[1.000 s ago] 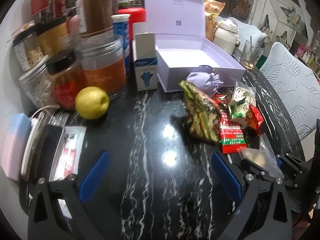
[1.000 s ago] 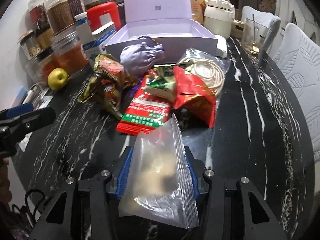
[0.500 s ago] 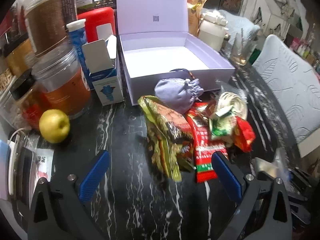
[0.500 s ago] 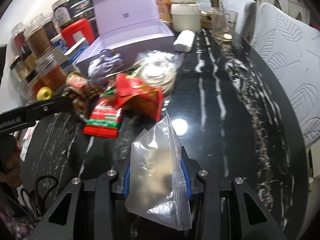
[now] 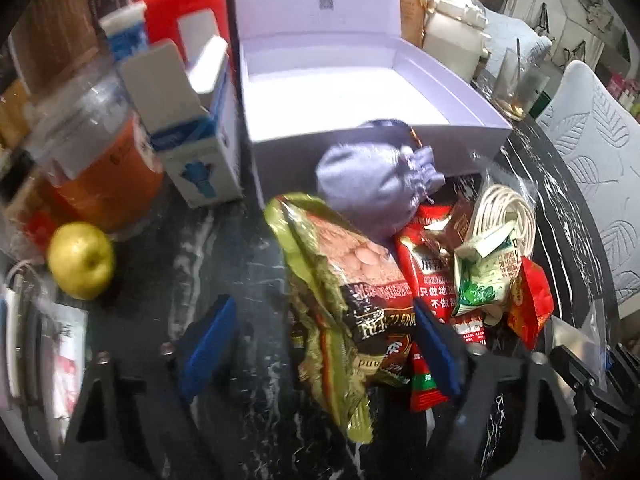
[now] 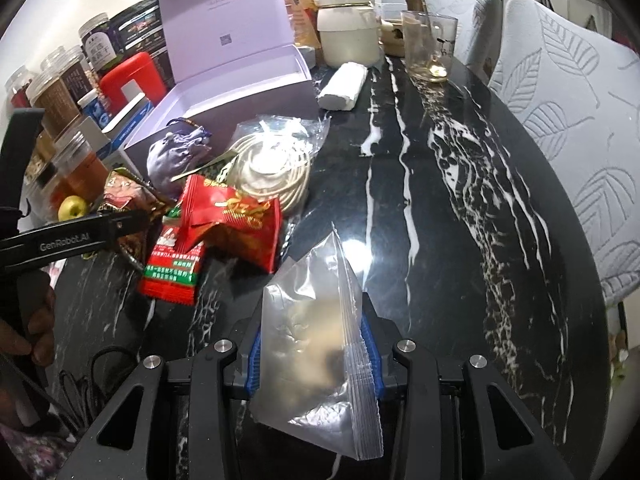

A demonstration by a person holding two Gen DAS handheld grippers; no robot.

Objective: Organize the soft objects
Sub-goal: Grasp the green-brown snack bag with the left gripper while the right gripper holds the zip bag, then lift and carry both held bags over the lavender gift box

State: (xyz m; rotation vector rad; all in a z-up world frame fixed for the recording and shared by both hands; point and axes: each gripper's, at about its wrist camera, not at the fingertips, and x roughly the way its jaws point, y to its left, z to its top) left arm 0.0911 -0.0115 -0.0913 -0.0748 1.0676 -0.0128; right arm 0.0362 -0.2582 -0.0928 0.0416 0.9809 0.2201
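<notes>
A pile of soft packets lies on the black marble table before an open lilac box (image 5: 344,92). My left gripper (image 5: 320,344) is open, its blue fingers on either side of the green-gold snack bag (image 5: 340,300). Behind it lie a lilac drawstring pouch (image 5: 372,184), red packets (image 5: 432,280), a green-white packet (image 5: 484,276) and a bagged coil of white cord (image 5: 508,216). My right gripper (image 6: 312,356) is shut on a clear zip bag (image 6: 320,340), held off to the right of the pile (image 6: 224,224).
Jars (image 5: 96,160), a blue-white carton (image 5: 192,152) and a yellow apple (image 5: 80,260) stand at the left. A white pot (image 6: 348,28), a glass (image 6: 428,48) and a white roll (image 6: 344,86) stand at the back. White chairs (image 6: 560,92) border the table's right edge.
My left gripper has moved forward and right, onto the pile, so its fingers now straddle the green-gold bag. My right gripper has pulled right and back with the zip bag.
</notes>
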